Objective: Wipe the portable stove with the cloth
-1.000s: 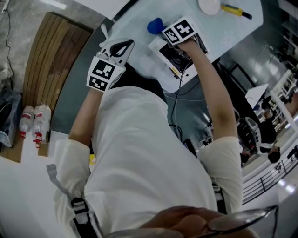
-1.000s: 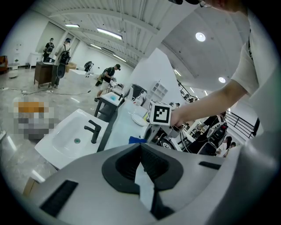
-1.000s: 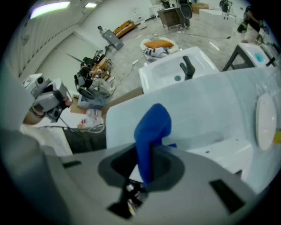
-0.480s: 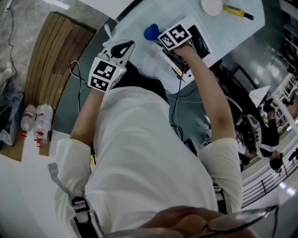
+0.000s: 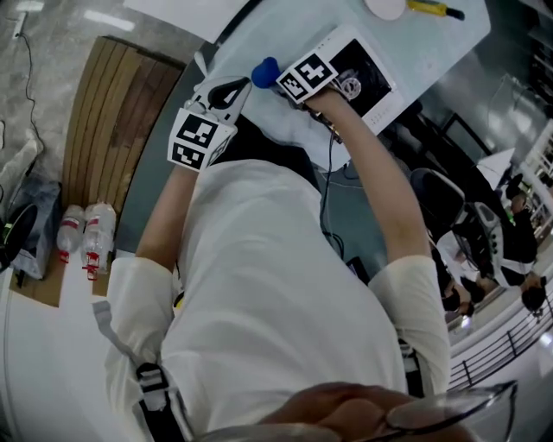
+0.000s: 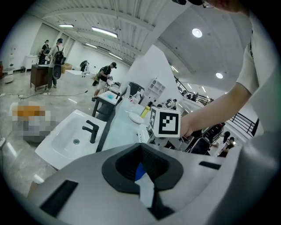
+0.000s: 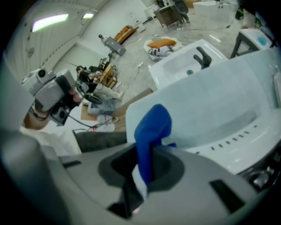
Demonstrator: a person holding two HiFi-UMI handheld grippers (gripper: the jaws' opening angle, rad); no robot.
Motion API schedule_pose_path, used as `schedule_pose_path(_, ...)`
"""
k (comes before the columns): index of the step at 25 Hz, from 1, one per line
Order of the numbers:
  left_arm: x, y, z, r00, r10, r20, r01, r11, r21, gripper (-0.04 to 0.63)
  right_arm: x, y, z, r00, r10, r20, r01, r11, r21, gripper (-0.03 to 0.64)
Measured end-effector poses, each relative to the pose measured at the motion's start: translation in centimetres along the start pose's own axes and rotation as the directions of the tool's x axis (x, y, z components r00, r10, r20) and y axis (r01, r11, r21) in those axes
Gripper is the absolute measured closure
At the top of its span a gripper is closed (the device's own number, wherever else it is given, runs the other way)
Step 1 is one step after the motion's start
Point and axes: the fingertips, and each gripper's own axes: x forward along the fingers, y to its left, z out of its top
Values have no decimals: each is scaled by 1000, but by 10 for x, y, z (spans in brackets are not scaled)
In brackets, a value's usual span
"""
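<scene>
The portable stove (image 5: 367, 76) is a white box with a black top, on the pale table (image 5: 432, 43) at the upper right of the head view. My right gripper (image 5: 278, 76) is shut on a blue cloth (image 5: 263, 71), which bulges out just past the stove's left end. In the right gripper view the cloth (image 7: 151, 132) stands up from between the jaws, over the stove's white slotted casing (image 7: 232, 134). My left gripper (image 5: 207, 78) hangs at the table's near left edge, apart from the stove, jaws together and holding nothing (image 6: 142, 176).
A white plate (image 5: 386, 7) and a yellow tool (image 5: 432, 9) lie at the table's far side. A white sink unit (image 7: 193, 61) stands beyond the table. On the floor at left are a wooden pallet (image 5: 112, 129) and bottles (image 5: 86, 237). A cable (image 5: 328, 198) hangs below the table.
My right gripper has carried the blue cloth leftward across the stove top to its left end. The left gripper has stayed near the table edge.
</scene>
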Motion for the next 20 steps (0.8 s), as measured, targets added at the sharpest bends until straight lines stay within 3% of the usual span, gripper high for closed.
schedule_pose_path(4,5,-12,5,1000,-25,-17,26,999,24,563,-14,11,-3,990,6,144,-13,999,48,543)
schedule_pose_path(10,8,-20,5,995,-83,-62,87,993,74,563,-38,32,-26,937,-12,350,-47,986,158,543)
schedule_pose_path(20,28,-62,-3,980,-147,-132,167,973,157,563,-30,53,-120,880,-78,469,-76,951,300,543)
